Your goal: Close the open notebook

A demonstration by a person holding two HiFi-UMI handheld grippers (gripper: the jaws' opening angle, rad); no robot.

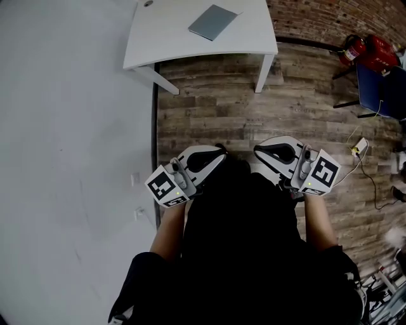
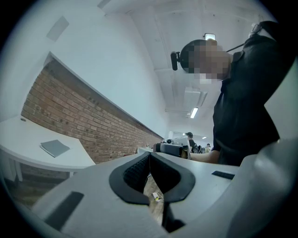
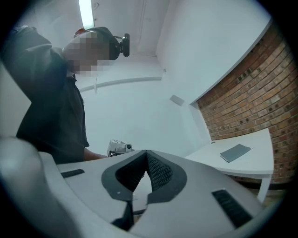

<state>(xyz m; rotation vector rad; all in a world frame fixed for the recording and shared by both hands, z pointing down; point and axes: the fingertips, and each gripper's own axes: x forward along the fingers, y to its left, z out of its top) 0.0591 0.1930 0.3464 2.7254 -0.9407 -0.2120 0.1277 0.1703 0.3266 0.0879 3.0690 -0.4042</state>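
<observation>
A grey notebook [image 1: 212,22] lies closed and flat on the white table [image 1: 165,38] at the top of the head view, far from both grippers. It also shows small in the left gripper view, notebook [image 2: 54,148], and in the right gripper view, notebook [image 3: 235,152]. My left gripper [image 1: 221,152] and right gripper [image 1: 257,151] are held close to my body over the wooden floor, their tips turned toward each other. Both are shut with nothing between the jaws, as the left gripper [image 2: 149,156] and right gripper [image 3: 146,154] show in their own views.
A white wall [image 1: 63,159] runs along the left, a brick wall [image 1: 317,16] behind the table. A red object [image 1: 371,51] and a blue chair [image 1: 384,89] stand at the right. A power strip with cable [image 1: 360,147] lies on the floor [image 1: 216,114].
</observation>
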